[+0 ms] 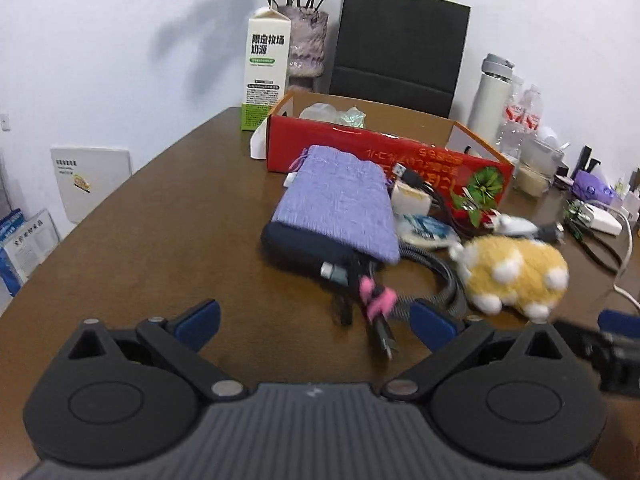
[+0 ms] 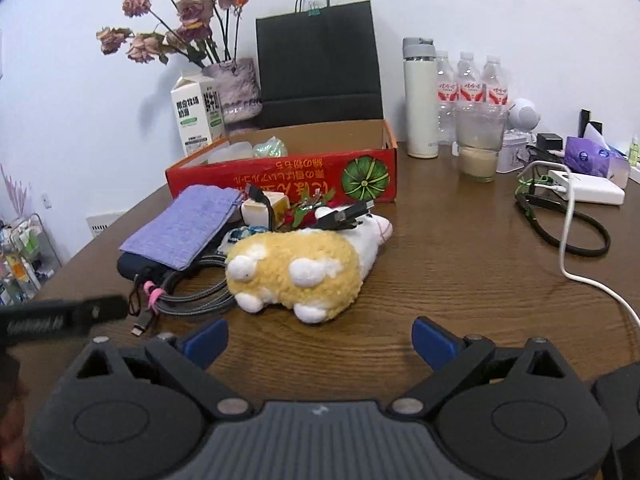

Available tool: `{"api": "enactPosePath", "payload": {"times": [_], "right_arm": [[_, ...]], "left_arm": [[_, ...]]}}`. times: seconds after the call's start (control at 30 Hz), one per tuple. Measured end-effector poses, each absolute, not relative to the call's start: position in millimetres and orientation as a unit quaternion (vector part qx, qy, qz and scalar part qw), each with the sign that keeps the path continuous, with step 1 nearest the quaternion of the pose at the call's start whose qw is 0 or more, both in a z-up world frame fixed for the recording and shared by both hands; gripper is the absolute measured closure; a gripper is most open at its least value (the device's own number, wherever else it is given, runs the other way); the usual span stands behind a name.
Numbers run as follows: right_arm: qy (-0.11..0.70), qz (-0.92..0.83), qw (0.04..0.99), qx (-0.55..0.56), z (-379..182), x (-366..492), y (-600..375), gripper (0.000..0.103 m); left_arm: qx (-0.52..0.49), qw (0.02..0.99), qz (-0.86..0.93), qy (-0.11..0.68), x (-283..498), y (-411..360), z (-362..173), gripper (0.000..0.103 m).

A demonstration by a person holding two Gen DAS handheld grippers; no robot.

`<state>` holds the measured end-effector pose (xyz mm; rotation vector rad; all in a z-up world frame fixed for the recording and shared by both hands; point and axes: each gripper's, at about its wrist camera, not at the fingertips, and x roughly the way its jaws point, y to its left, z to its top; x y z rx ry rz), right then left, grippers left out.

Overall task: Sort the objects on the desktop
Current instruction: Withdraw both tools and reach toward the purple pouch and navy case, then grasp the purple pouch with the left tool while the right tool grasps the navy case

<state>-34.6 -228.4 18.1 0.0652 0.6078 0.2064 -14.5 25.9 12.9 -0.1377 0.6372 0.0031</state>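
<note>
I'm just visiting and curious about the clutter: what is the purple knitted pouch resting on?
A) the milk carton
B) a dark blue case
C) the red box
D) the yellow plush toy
B: the purple knitted pouch lies on top of a dark blue case whose edge sticks out beneath it, in front of the red box and beside the yellow plush toy.

At the back of the brown worktop (image 2: 460, 280) a black paper bag (image 2: 318, 64) with a green clip stands against the white wall (image 2: 500, 0). Left of it a vase (image 2: 238, 88) holds wilted roses (image 2: 176, 28), with a milk carton (image 2: 198, 118) just in front. To the right stand a white flask (image 2: 420, 100), three water bottles (image 2: 472, 84) and a glass jar (image 2: 480, 140); further right lies a purple tissue pack (image 2: 592, 156)
</note>
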Motion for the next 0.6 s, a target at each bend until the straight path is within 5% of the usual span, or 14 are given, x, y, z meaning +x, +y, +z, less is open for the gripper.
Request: {"api": "enactPosePath", "payload": {"times": [0.23,0.33,0.53,0.6], "right_arm": [[0.297,0.096,0.949,0.036,20,-3,-230,0.006],[0.301,0.094,0.947,0.055,21,14,-233,0.007],[0.276,0.104,0.954,0.047,43,24,-227,0.014],[0.265,0.109,0.957,0.038,48,25,-221,0.014]], "left_arm": [[-0.057,0.954,-0.02,0.295,48,29,23,0.002],[-0.061,0.947,-0.032,0.313,80,32,23,0.01],[-0.101,0.939,-0.033,0.328,106,47,20,0.058],[-0.116,0.943,-0.023,0.312,99,53,25,0.099]]}}
